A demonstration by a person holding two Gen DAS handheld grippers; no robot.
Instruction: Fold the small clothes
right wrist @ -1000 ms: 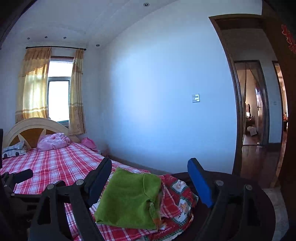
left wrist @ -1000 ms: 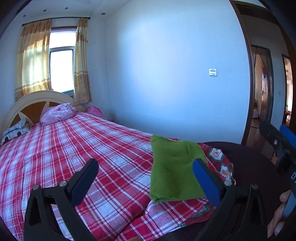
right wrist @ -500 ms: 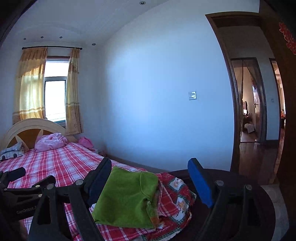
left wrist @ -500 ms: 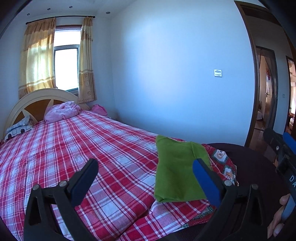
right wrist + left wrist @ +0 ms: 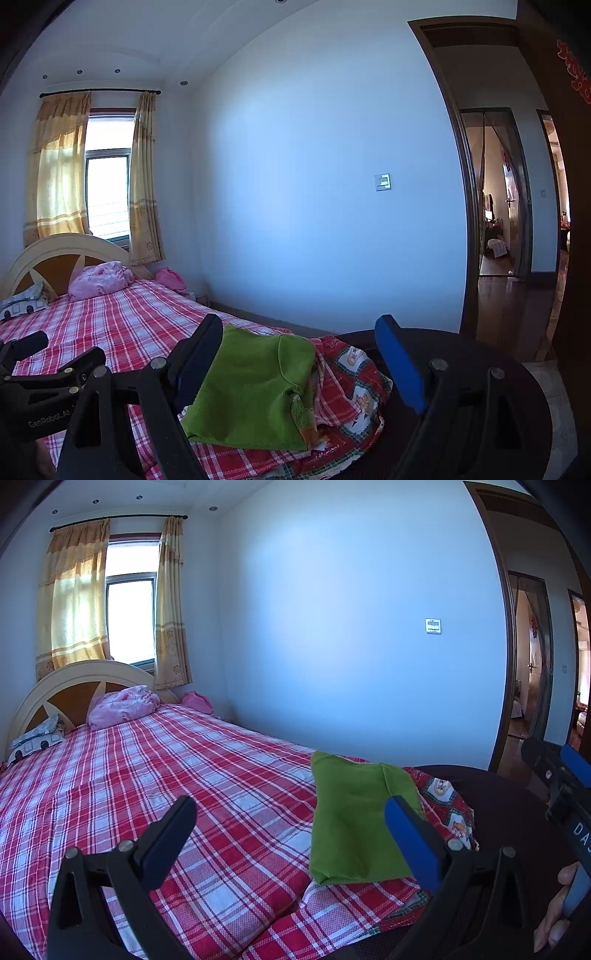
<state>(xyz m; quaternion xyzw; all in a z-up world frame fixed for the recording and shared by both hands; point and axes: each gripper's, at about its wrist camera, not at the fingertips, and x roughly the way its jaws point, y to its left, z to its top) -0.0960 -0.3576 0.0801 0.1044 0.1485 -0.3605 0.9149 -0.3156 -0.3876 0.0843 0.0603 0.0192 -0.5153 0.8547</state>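
Note:
A folded green garment (image 5: pixel 354 819) lies flat near the right corner of the red plaid bed (image 5: pixel 155 782); it also shows in the right wrist view (image 5: pixel 255 380). My left gripper (image 5: pixel 291 830) is open and empty, held above the bed just left of the garment. My right gripper (image 5: pixel 299 354) is open and empty, held above the garment without touching it. The right gripper shows at the right edge of the left wrist view (image 5: pixel 561 782), and the left one at the left edge of the right wrist view (image 5: pixel 40 373).
A patterned cloth (image 5: pixel 354 380) lies under the garment at the bed corner. Pink bedding (image 5: pixel 122 709) and a pillow (image 5: pixel 33 738) sit by the headboard. A dark round surface (image 5: pixel 480 369) is at the right, with an open doorway (image 5: pixel 502 236) beyond.
Both grippers have pulled back and risen slightly from the garment; the view has tilted up a little. The garment has not moved and both grippers stay open.

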